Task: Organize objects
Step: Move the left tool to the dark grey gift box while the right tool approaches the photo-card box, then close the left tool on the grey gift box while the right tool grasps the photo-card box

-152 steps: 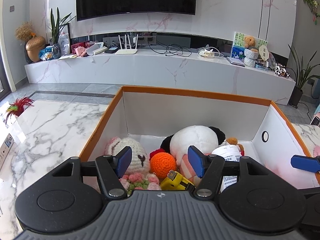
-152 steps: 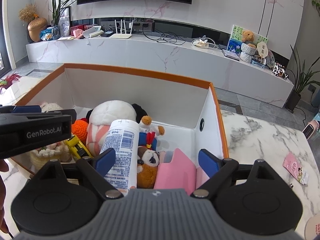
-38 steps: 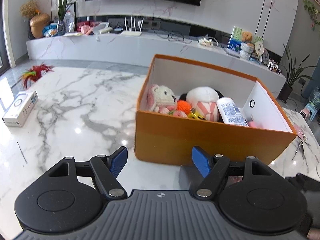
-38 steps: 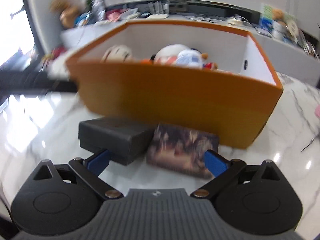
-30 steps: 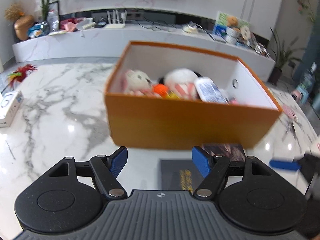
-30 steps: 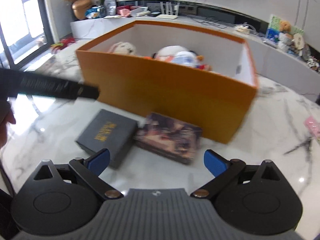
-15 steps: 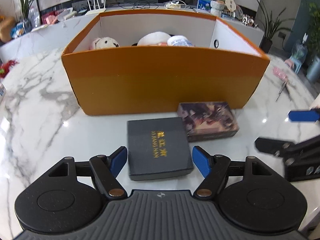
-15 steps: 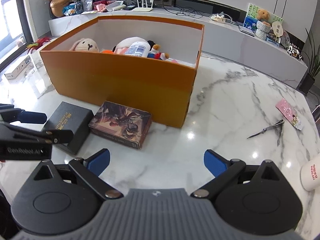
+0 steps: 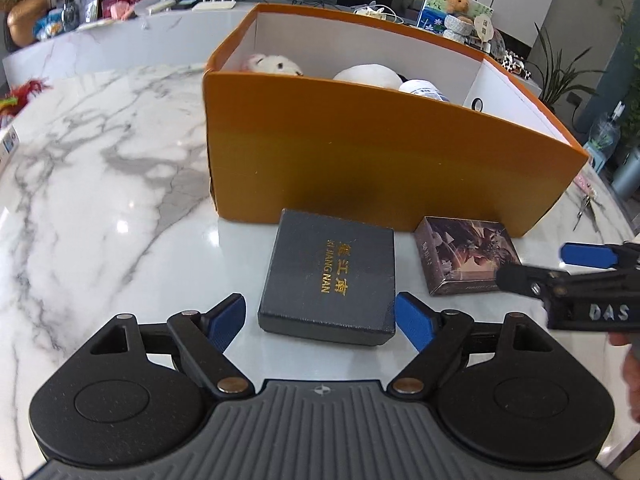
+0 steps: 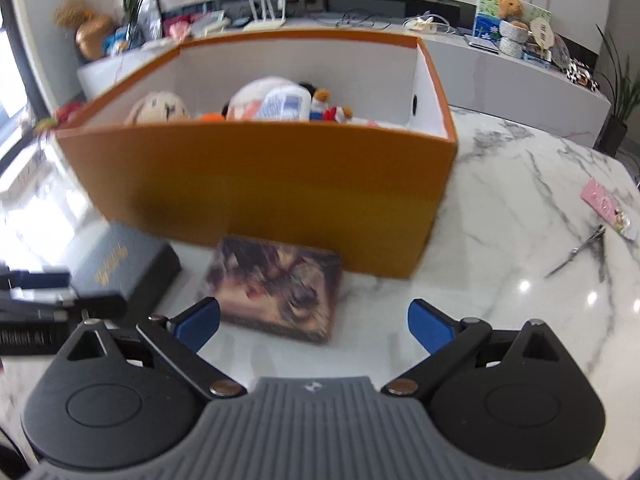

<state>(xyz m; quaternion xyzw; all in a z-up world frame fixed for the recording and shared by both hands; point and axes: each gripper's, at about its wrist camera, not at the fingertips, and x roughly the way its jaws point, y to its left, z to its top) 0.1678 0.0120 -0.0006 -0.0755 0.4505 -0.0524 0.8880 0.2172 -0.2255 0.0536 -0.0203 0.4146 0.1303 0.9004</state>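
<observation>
Both grippers have come down and closer to the two small boxes lying on the marble counter (image 9: pixel 100 168) in front of the orange box (image 9: pixel 360 152); half a second back they stood farther off. One dark gift box (image 9: pixel 330 276) with gold lettering lies just before the orange box's front wall, and one picture-printed box (image 9: pixel 466 258) lies just beside it, nearer the orange box's right corner.

Left gripper (image 9: pixel 320 318): its jaws are opening, spread wider than the dark gift box, whose near edge sits between the blue pads without touching either. Right gripper (image 10: pixel 314 324): jaws spread wide, the picture-printed box (image 10: pixel 276 288) just ahead of the left pad, nothing held.

One orange box, open-topped, holds soft toys: a cream bunny (image 10: pixel 158 108), a large white plush (image 10: pixel 256 88), one white bottle (image 10: pixel 286 106) lying on it, a small orange ball (image 10: pixel 212 117), and a little red-and-blue figure (image 10: pixel 326 110).
</observation>
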